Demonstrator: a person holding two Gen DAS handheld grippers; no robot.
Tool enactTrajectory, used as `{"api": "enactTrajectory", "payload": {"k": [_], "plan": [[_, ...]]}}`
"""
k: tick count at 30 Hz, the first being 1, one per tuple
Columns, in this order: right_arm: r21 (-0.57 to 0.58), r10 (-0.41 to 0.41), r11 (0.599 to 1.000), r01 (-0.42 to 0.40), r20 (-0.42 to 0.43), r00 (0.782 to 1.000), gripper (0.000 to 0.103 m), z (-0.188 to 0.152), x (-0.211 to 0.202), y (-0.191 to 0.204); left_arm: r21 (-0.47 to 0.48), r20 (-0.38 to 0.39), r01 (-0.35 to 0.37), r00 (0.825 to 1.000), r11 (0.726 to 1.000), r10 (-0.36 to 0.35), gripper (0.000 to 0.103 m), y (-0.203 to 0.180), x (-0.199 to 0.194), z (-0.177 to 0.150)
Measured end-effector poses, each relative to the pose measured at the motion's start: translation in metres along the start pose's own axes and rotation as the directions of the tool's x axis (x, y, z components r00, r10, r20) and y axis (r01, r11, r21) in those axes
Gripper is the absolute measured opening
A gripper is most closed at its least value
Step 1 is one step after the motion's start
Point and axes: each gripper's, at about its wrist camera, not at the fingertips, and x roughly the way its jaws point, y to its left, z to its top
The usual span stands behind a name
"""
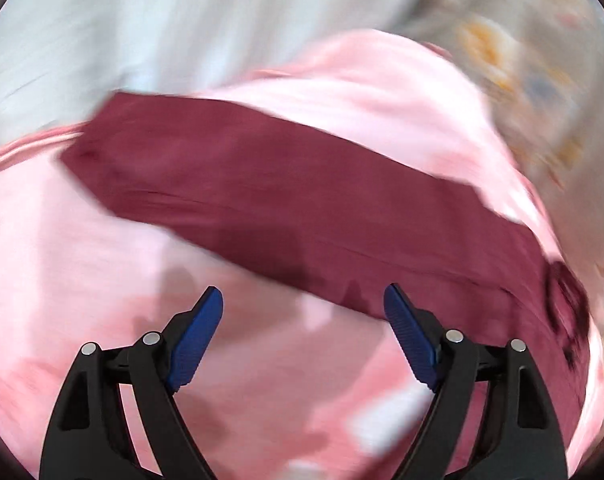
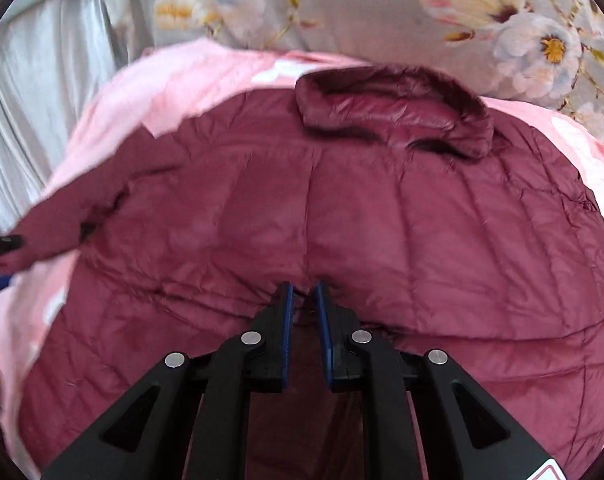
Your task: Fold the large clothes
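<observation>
Flatly lying collar-away on pink blanket [image 2: 189,76]: maroon jacket [image 2: 382,216], sleeve [image 1: 285,208] stretching sideways. Pinching its hem, right gripper [image 2: 304,294]; gaping wide, left gripper [image 1: 304,300].

I see a bed covered by a soft pink blanket with paler patches [image 2: 189,76], and directly on that blanket lies a quilted maroon puffer jacket [image 2: 382,220], spread flat with its collar at the far end. Beyond the blanket's far edge sits grey bedding printed with white and yellow flowers [image 2: 502,20]. Left of the blanket I see pale, shiny grey fabric [image 2: 41,80]. One jacket sleeve [image 1: 281,200] stretches across the blanket.
</observation>
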Motion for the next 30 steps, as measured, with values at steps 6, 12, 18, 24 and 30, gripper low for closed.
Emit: {"api": "enactTrajectory", "payload": {"k": [6, 12, 18, 24, 30], "plan": [[0.019, -0.001, 1.000, 0.002, -0.018, 1.000, 0.013, -0.002, 0.010, -0.009, -0.213, 0.047, -0.127, 0.989, 0.969, 0.140, 0.080, 0.102, 0.005, 0.038], [-0.008, -0.040, 0.999, 0.040, -0.008, 0.999, 0.013, -0.004, 0.006, -0.001, -0.305, 0.031, -0.094, 0.994, 0.948, 0.108, 0.075, 0.124, 0.028, 0.049], [0.054, -0.019, 0.998, 0.018, 0.022, 1.000, 0.014, -0.021, -0.029, -0.012, -0.241, 0.032, 0.015, 0.999, 0.970, -0.008, 0.003, 0.088, 0.031, 0.065], [0.114, -0.043, 0.993, 0.038, 0.047, 0.998, 0.029, -0.042, -0.066, -0.038, -0.027, 0.155, 0.161, 0.976, 0.987, -0.155, 0.001, -0.005, -0.027, 0.070], [0.158, -0.057, 0.986, 0.050, 0.042, 0.998, 0.031, -0.061, -0.085, -0.061, 0.260, 0.168, 0.350, 0.902, 0.900, -0.399, 0.000, -0.131, -0.098, 0.033]]}}
